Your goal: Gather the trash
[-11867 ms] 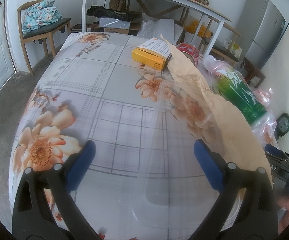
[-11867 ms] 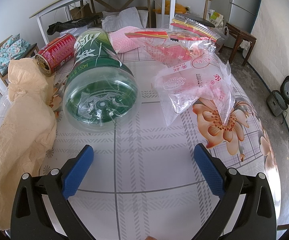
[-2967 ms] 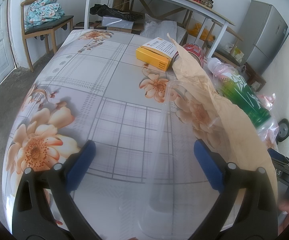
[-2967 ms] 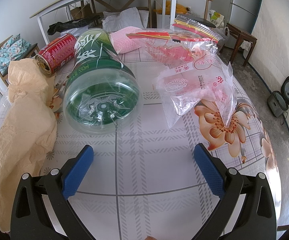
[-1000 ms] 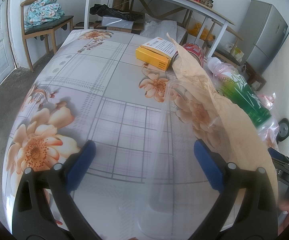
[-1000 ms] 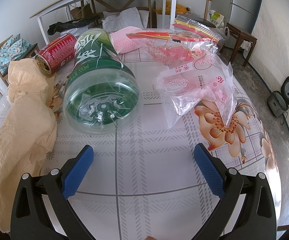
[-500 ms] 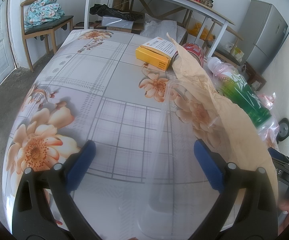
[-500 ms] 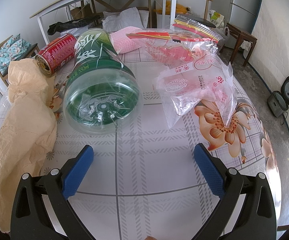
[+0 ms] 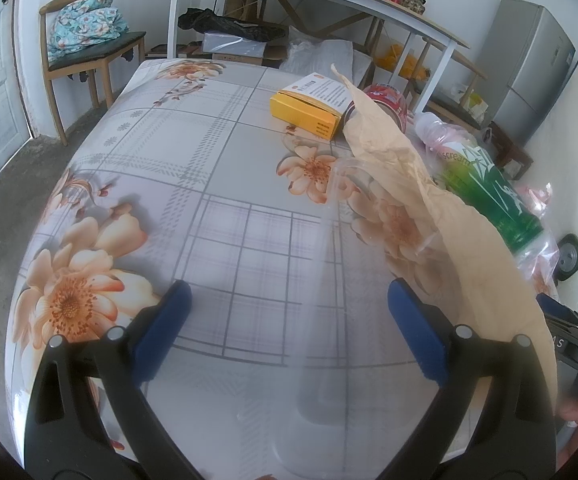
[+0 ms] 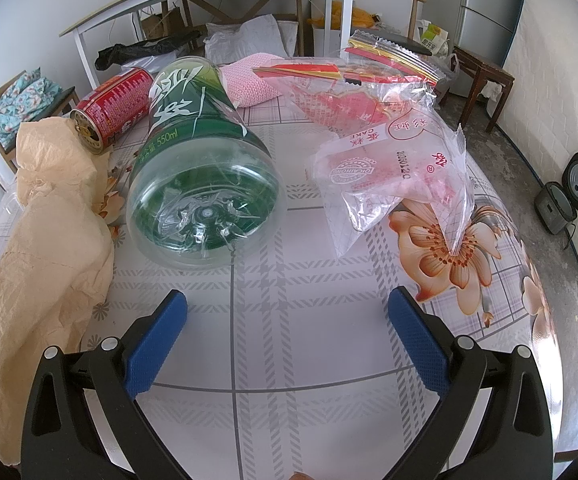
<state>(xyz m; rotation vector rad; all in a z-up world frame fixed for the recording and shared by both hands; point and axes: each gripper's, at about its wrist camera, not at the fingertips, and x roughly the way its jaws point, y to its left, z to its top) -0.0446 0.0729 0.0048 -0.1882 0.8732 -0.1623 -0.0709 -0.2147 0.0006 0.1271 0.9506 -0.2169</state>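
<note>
Your left tongs stand wide open above the flowered worktop, gripping nothing, though a clear plastic sheet runs up between the blue pads from 6 o'clock towards the middle of that view. Along its edge, from 1 to 4 o'clock, lies the crumpled tan paper; at 12 o'clock sits the yellow box, with the red can just behind the paper's tip and the green bottle on its side beyond the paper at 2 o'clock. Your right tongs are spread just as wide and hold nothing, hanging over bare worktop. Straight ahead of them, towards 11 o'clock, the green bottle points its clear base at you. The red can lies at 10 o'clock, its end touching the tan paper, which trails down to 8 o'clock. At 1 o'clock a clear cake bag with pink print stands crumpled, with more red wrappers and a pink knitted cloth behind it.
</note>
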